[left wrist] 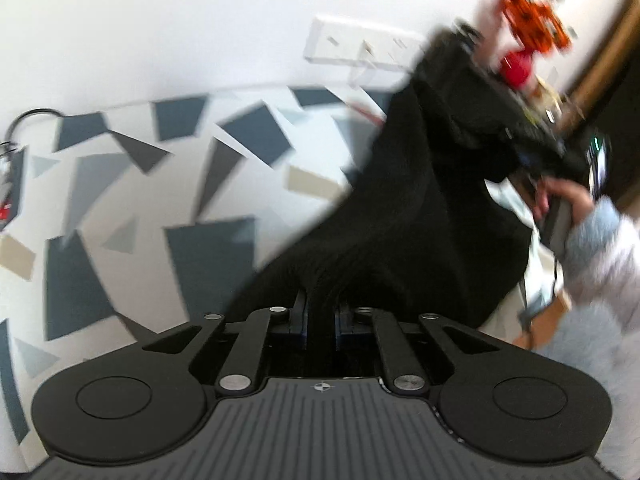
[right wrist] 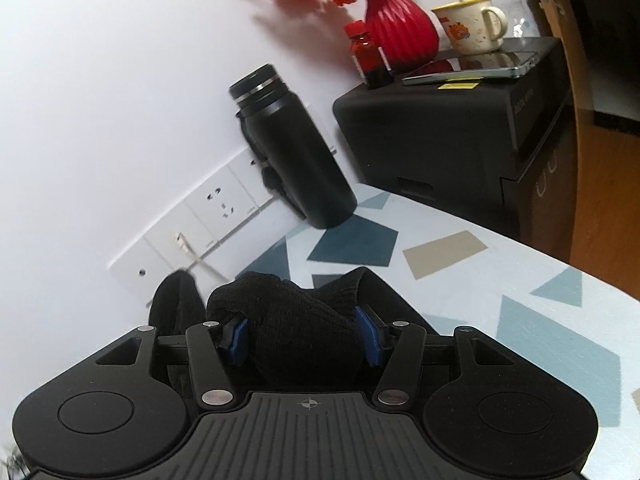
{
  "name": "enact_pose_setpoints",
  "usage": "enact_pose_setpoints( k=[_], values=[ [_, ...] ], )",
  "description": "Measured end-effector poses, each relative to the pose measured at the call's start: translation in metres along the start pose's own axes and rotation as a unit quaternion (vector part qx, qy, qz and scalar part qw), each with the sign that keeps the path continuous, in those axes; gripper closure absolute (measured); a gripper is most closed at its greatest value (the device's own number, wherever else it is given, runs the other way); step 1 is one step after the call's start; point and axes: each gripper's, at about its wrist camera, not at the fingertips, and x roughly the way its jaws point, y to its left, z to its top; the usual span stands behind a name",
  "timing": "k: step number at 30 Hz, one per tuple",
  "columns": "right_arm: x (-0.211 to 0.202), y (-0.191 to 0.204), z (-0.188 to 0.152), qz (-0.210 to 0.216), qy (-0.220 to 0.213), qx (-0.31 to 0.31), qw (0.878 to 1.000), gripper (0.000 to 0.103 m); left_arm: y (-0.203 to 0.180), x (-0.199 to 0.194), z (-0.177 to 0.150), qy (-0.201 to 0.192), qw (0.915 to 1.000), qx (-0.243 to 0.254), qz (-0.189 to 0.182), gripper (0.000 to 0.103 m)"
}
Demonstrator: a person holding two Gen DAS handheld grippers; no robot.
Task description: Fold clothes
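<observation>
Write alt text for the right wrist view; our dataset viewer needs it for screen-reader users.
The right gripper is shut on a bunched black garment above a table patterned with blue and tan shapes. Behind, by a white wall, stand a black bottle and a black box bearing a red vase and a mug.

Bright even light; left view motion-blurred, fisheye-warped.

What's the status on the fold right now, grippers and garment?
Left gripper shut on black knit garment, cloth stretched up off the patterned table. Right gripper clamping a bunched fold of it. Black flask stands ahead by the wall.
</observation>
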Motion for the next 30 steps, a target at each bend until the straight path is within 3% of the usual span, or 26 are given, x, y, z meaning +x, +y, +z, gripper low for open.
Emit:
enact_pose_setpoints(
  k=[5, 10, 14, 17, 19, 20, 21, 23, 24, 25, 27, 30],
  values=[
    [0.016, -0.001, 0.000, -0.005, 0.008, 0.034, 0.999, 0.054, 0.023, 0.007, 0.013, -0.029, 0.9957, -0.006, 0.088, 0.092],
    [0.024, 0.015, -0.010, -0.003, 0.028, 0.018, 0.999, 0.054, 0.036, 0.032, 0.033, -0.043, 0.9924, -0.040, 0.108, 0.092],
    [0.039, 0.032, 0.001, -0.021, 0.015, 0.009, 1.000, 0.055, 0.052, 0.049, 0.061, -0.063, 0.9879, -0.065, 0.126, 0.092],
    [0.062, 0.060, 0.024, -0.037, -0.021, -0.028, 0.999, 0.057, 0.076, 0.057, 0.108, -0.101, 0.9769, -0.086, 0.168, 0.092],
    [0.077, 0.072, 0.042, -0.043, -0.038, -0.001, 0.998, 0.055, 0.085, 0.056, 0.137, -0.151, 0.9605, -0.094, 0.214, 0.092],
    [0.083, 0.077, 0.048, -0.046, -0.043, 0.015, 0.998, 0.049, 0.088, 0.055, 0.148, -0.177, 0.9490, -0.101, 0.240, 0.092],
    [0.086, 0.080, 0.050, -0.047, -0.046, 0.028, 0.997, 0.043, 0.091, 0.057, 0.157, -0.193, 0.9380, -0.111, 0.266, 0.089],
    [0.087, 0.084, 0.048, -0.041, -0.054, 0.050, 0.996, 0.018, 0.094, 0.070, 0.169, -0.187, 0.9254, -0.119, 0.307, 0.059],
    [0.086, 0.084, 0.044, -0.040, -0.052, 0.051, 0.997, 0.012, 0.094, 0.079, 0.171, -0.169, 0.9252, -0.111, 0.321, 0.025],
    [0.082, 0.083, 0.038, -0.041, -0.046, 0.042, 0.997, 0.007, 0.091, 0.088, 0.169, -0.156, 0.9263, -0.095, 0.330, 0.018],
    [0.075, 0.081, 0.025, -0.041, -0.032, 0.025, 0.998, 0.007, 0.082, 0.102, 0.152, -0.138, 0.9334, -0.055, 0.327, 0.018],
    [0.065, 0.078, 0.006, -0.041, -0.012, -0.001, 0.999, 0.007, 0.070, 0.118, 0.122, -0.082, 0.9535, -0.025, 0.289, 0.018]
  ],
)
